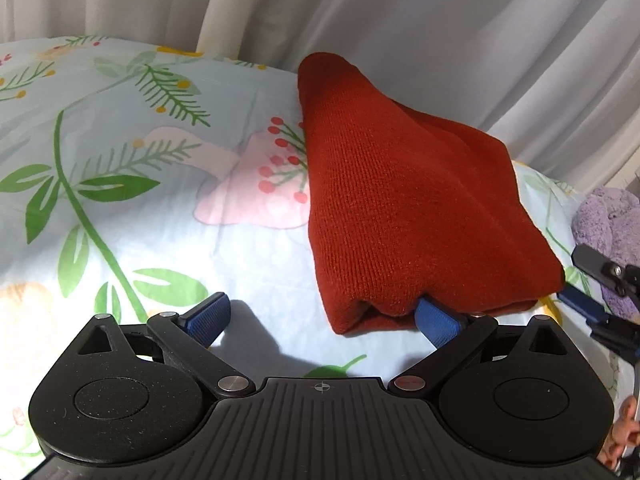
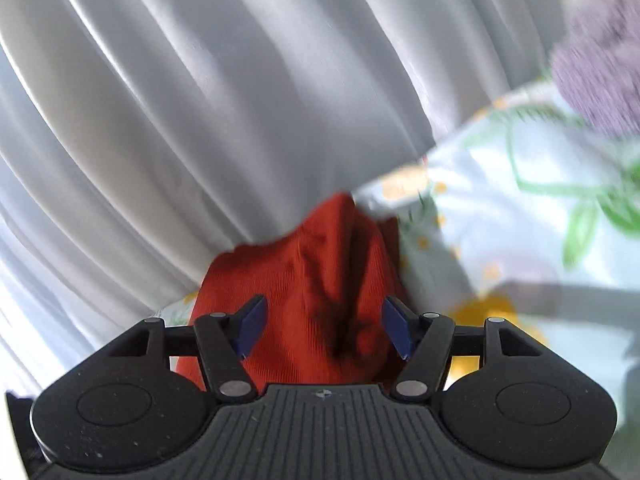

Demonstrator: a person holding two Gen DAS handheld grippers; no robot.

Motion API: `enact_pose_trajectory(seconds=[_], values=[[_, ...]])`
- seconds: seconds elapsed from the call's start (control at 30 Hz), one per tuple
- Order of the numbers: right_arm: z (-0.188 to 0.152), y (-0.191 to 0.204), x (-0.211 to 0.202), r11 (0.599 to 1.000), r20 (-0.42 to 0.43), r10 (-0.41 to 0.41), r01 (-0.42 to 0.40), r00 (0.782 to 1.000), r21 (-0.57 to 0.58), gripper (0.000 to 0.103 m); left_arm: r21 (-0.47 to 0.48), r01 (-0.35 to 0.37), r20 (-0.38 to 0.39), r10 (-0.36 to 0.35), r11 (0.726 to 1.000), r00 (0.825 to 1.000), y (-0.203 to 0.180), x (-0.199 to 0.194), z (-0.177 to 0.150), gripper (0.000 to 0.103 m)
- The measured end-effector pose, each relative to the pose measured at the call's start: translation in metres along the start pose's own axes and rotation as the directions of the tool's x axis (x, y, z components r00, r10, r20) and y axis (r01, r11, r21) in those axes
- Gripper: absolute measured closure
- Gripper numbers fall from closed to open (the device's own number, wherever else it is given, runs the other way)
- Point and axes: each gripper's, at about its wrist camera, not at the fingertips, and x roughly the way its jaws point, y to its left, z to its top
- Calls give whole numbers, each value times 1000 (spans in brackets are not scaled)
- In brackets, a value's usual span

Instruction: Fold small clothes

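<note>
White pleated curtain (image 1: 400, 20) hangs as the backdrop behind a bed surface covered with a pale blue floral sheet (image 1: 120, 160) printed with green leaves, pink blooms and red berries.

Rust-red knit garment (image 1: 400, 208) lies folded on the sheet, right of centre in the left wrist view. It runs from near the curtain down to the near edge, wider at the near end, with a rolled fold along its near left side. Surface looks smooth, layered at the far right corner.

Left gripper (image 1: 324, 316): jaws wide apart, clamping nothing. Its right blue pad (image 1: 434, 320) is tucked against or just under the garment's near fold; whether it is actually under a layer can't be told. Its left pad sits on bare sheet, clear of the fabric.

Right gripper (image 2: 324, 324): jaws apart, pads not pressing on anything. The red garment (image 2: 312, 280) fills the gap ahead and below, bunched with a dark crease in the middle. That view is motion-blurred, so contact is unclear. The same gripper shows at the right edge of the left wrist view (image 1: 600, 300), just beside the garment's near right corner.

Fuzzy lilac item (image 1: 612, 224) lies on the sheet to the right, apart from the red garment; also visible top right in the right wrist view (image 2: 600, 60).
</note>
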Motion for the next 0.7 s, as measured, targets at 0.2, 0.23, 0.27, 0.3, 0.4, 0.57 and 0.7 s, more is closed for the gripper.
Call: enact_pose_trajectory(seconds=[0.2, 0.23, 0.27, 0.3, 0.4, 0.57, 0.7], values=[[-27, -9, 18, 985, -47, 65, -57, 997, 163, 61, 29, -32, 6, 32, 999, 999, -11, 6, 2, 2], [-27, -10, 25, 980, -53, 52, -40, 997, 194, 77, 27, -33, 7, 33, 999, 999, -11, 7, 3, 2], [-25, -12, 31, 973, -64, 33, -17, 997, 232, 85, 26, -35, 8, 35, 999, 999, -10, 8, 4, 2], [-25, -14, 35, 961, -70, 42, -21, 997, 276, 89, 26, -44, 11, 44, 999, 999, -9, 8, 5, 2], [-33, -46, 30, 722, 88, 363, -340, 928, 603, 92, 10, -100, 33, 100, 995, 994, 2, 2, 7, 1], [-28, -47, 25, 900, -48, 100, -69, 994, 430, 91, -26, -61, -3, 61, 998, 998, 25, -7, 8, 2], [-31, -31, 19, 960, -85, -53, 75, 995, 270, 83, -94, -50, 2, 50, 994, 999, 52, -29, 10, 2]])
